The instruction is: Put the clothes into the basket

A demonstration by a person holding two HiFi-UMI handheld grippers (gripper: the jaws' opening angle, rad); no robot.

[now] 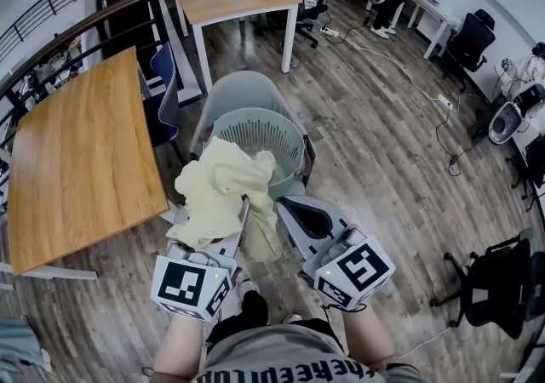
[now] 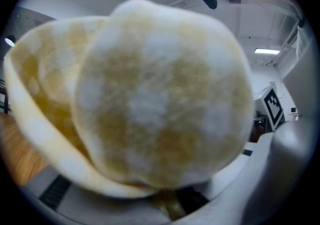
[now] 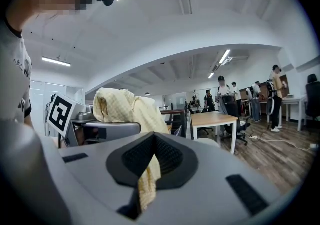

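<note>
cloth, pale yellow with a small checked weave, bunched at the middle of the head view, just below the grey slotted basket and not yet inside it. looks light, soft and floppy; sags and trails wherever unsupported, so probably snags on the basket rim if dragged across low. not slippery by the look of the weave, and not fragile. best taken by a thick gathered fold rather than a thin edge, with loose tails lifted clear before letting go.

clamped by the left gripper on a heap that fills nearly the whole left gripper view, with a fold running down between the jaws at lower centre. pinched as well by the right gripper, jaws closed together on a narrow strip hanging at lower centre of the right gripper view.

no brand or label visible on cloth or basket. only black-and-white square patterns on the marker cubes, no words. pale lettering across the person's shirt at the bottom edge of the head view, upside down and cut off, too uncertain to read.
</note>
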